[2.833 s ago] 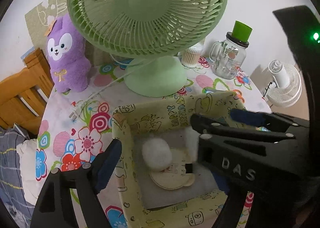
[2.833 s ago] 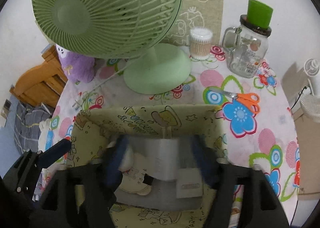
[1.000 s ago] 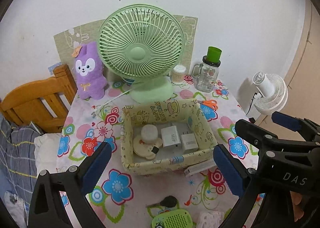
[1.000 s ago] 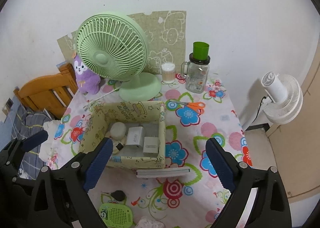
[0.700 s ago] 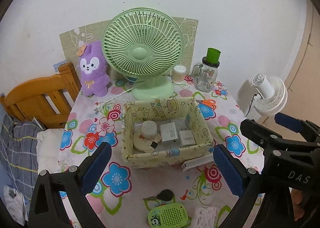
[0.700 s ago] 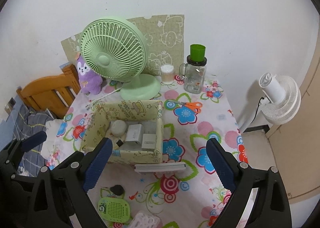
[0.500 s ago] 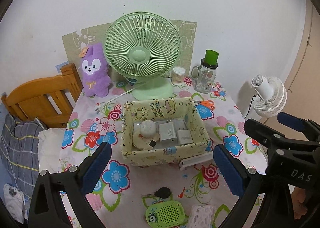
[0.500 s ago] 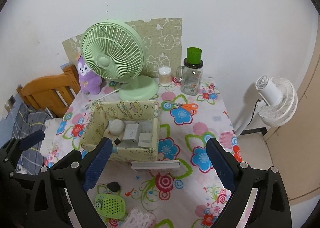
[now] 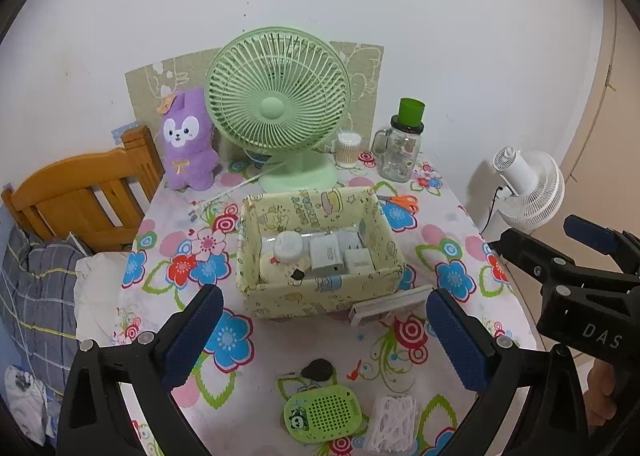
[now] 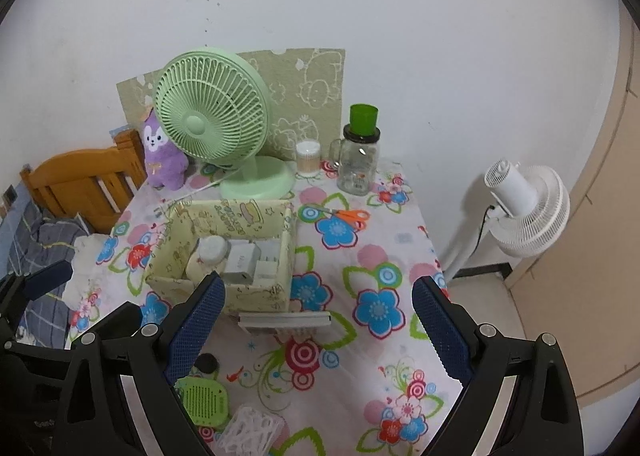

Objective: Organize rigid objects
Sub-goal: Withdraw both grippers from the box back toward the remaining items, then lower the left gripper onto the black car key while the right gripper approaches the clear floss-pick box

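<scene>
now both tongs (image 9: 324, 330) (image 10: 318, 316) pulled back, box (image 9: 320, 296) farther.

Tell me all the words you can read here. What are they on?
"DAS": white letters on the black body of the right tool, seen in the left view.
Green print on the inside back wall of the yellow box: too warped to read.
Marks on the white chargers and the green speaker: too small to read.

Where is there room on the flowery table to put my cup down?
The widest bare patch is right of the yellow box, between the orange scissors and the table's near right corner. Left of the box is free too. The back row by the green fan and glass jar is crowded.
</scene>
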The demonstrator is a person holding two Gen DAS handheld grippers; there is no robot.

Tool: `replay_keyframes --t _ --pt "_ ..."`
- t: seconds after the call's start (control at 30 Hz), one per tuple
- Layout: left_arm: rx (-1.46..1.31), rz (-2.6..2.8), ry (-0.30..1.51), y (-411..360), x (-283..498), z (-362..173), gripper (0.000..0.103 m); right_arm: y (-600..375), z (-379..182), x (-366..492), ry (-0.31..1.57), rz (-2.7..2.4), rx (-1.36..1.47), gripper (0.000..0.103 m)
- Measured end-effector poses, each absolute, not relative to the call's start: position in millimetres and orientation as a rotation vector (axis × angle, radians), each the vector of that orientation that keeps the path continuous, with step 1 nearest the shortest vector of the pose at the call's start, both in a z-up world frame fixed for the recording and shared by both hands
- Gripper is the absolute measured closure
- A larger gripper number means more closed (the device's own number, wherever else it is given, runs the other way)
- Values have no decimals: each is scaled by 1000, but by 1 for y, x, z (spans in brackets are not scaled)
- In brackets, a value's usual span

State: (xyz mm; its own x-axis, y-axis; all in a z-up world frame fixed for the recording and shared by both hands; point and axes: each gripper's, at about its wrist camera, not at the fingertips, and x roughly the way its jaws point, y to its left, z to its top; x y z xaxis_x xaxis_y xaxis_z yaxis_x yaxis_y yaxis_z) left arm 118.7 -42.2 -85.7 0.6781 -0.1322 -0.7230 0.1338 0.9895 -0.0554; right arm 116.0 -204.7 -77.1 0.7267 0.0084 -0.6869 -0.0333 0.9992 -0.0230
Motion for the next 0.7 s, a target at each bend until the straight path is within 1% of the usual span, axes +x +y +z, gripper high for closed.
replay_keyframes --t 0.33,0.7 --pt "17 -166 820 -35 112 -105 0 -196 -95 99 756 26 -3 7" --pt "24 -230 879 -35 113 -151 0 -194 -130 97 791 -34 -11 7"
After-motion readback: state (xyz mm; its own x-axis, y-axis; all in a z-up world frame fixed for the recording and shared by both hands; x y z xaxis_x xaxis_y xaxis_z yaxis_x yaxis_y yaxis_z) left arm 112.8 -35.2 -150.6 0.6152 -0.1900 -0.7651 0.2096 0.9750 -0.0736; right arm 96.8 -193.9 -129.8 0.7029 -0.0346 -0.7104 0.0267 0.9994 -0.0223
